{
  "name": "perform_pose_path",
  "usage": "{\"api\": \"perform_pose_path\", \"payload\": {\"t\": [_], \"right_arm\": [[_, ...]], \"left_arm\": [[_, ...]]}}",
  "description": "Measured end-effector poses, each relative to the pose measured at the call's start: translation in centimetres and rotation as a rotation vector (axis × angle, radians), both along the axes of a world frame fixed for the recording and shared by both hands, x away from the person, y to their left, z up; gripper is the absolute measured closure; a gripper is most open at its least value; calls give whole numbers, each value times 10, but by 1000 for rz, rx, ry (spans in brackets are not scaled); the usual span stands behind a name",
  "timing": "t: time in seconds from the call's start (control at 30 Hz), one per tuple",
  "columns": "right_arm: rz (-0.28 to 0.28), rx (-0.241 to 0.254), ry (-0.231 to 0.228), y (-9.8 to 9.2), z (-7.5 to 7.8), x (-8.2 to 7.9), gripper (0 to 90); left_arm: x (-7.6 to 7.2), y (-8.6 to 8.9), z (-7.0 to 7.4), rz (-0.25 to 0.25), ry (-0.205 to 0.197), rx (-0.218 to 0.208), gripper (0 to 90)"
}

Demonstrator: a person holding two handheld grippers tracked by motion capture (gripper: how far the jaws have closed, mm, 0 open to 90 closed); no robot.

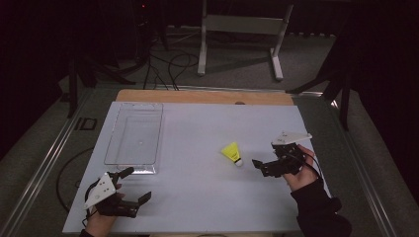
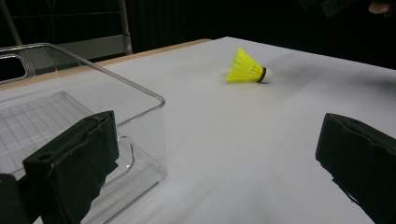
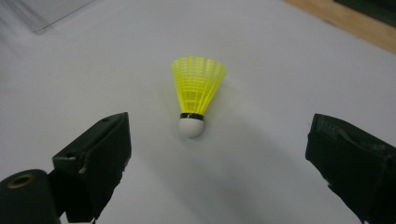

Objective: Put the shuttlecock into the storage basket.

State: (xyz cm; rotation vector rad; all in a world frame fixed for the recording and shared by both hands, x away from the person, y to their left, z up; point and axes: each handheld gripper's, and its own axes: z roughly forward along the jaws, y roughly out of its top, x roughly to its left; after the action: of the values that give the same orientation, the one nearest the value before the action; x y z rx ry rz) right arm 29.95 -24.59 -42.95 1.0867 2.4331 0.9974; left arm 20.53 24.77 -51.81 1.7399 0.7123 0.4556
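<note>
A yellow shuttlecock [image 1: 231, 152] with a white cork lies on its side on the white table top [image 1: 197, 118], right of centre. Just right of it, my right gripper [image 1: 265, 153] is open with its jaws pointing at the cork. In the right gripper view the shuttlecock [image 3: 196, 91] lies a little ahead of the open right gripper [image 3: 219, 135], cork end nearest, touching neither jaw. My left gripper [image 1: 136, 185] rests open and empty near the front left, just below a clear plastic tray [image 1: 111, 133]. The left gripper view shows the tray's near corner [image 2: 140, 121] beside one jaw and the shuttlecock [image 2: 247, 67] farther off.
The clear tray is empty and stands along the left side of the table. A wooden strip [image 1: 197, 96] runs along the table's far edge. Beyond it on the floor stand a white frame [image 1: 237, 29] and cables [image 1: 168, 69].
</note>
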Motion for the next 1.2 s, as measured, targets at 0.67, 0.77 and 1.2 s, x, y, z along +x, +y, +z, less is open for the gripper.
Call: {"api": "perform_pose_path", "payload": {"t": [0.67, 0.77, 1.2], "right_arm": [[49, -74, 176, 20, -16, 23, 72], [50, -94, 201, 21, -20, 26, 73], [6, -162, 319, 24, -33, 44, 74]], "left_arm": [[0, 0, 0, -6, 2, -1, 2], [0, 0, 0, -6, 3, -1, 2], [0, 0, 0, -8, 4, 0, 2]]}}
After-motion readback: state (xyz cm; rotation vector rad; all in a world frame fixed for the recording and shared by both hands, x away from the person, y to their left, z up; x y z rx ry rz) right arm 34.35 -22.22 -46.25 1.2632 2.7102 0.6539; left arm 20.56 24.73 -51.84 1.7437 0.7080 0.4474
